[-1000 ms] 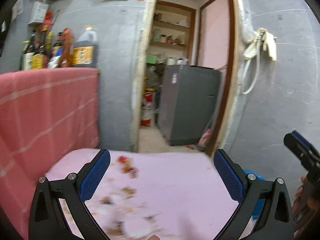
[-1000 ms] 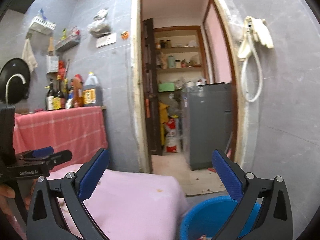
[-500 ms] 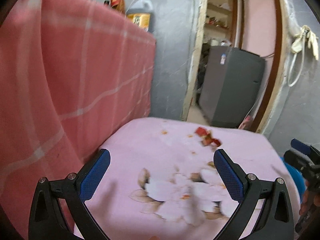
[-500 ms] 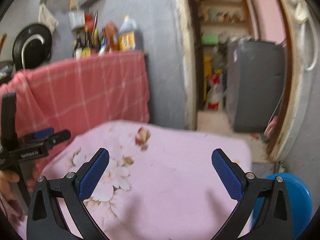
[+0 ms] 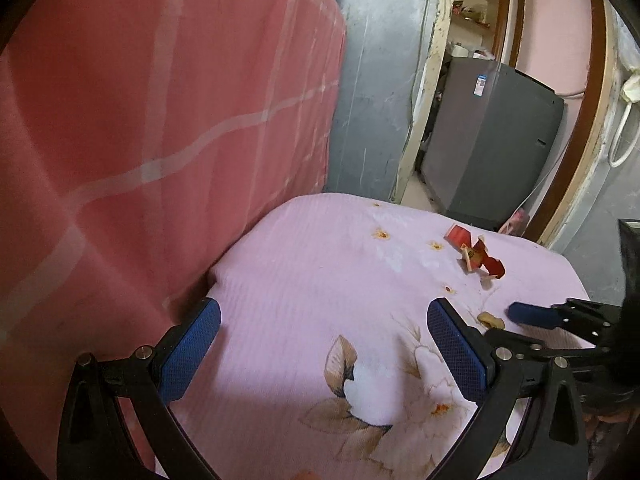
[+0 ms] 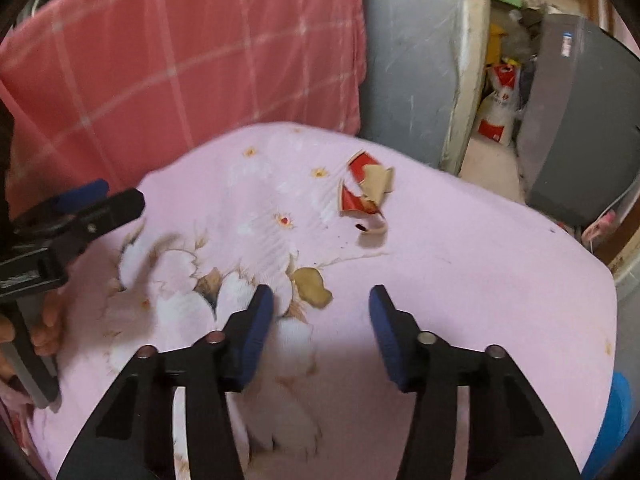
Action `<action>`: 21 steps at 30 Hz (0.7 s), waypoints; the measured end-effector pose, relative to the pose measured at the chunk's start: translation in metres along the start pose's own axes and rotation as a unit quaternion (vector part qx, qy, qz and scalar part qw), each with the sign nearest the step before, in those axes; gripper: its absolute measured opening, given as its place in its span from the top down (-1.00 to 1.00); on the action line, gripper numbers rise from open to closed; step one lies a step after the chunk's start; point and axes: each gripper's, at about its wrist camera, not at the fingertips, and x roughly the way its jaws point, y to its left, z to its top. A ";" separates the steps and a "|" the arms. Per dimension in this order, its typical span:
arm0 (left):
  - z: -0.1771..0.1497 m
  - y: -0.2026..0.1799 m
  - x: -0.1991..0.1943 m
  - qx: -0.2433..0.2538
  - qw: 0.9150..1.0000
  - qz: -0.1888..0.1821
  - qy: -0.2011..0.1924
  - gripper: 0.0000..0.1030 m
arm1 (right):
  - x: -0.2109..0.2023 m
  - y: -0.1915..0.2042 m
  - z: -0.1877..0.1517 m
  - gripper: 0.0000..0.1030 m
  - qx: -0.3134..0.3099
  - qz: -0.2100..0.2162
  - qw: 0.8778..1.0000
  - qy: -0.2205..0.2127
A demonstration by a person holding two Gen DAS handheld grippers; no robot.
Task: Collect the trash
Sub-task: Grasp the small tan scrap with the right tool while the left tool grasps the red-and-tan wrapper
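Torn red and tan paper scraps (image 5: 476, 256) lie on a pink flowered cloth (image 5: 320, 264) over a low table; they also show in the right wrist view (image 6: 362, 194). A smaller tan scrap (image 6: 312, 282) lies nearer, just ahead of my right gripper (image 6: 320, 308), which is open and empty, its jaws narrower than before. My left gripper (image 5: 324, 348) is open and empty, low over the cloth's left part. The right gripper shows at the right edge of the left wrist view (image 5: 560, 320).
A red checked cloth (image 5: 160, 120) hangs along the left side. A blue bucket (image 6: 616, 420) stands at the table's right edge. A doorway with a grey cabinet (image 5: 492, 144) lies beyond the far edge.
Both grippers have tilted down and moved closer over the pink cloth. The right gripper's jaws have closed partway. The scraps now lie nearer to the right gripper.
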 end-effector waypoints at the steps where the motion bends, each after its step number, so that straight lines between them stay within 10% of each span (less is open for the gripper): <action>1: 0.001 0.000 0.001 -0.001 1.000 -0.003 0.001 -0.97 | 0.002 0.001 0.001 0.34 -0.003 0.000 1.000 0.004; 6: 0.007 -0.005 0.006 -0.001 1.000 -0.014 0.007 -0.96 | 0.000 -0.003 -0.002 0.75 -0.003 0.002 1.000 0.004; 21: 0.021 -0.072 0.048 0.080 0.993 -0.069 0.061 -0.90 | -0.036 -0.060 -0.026 0.80 0.059 -0.036 0.997 -0.021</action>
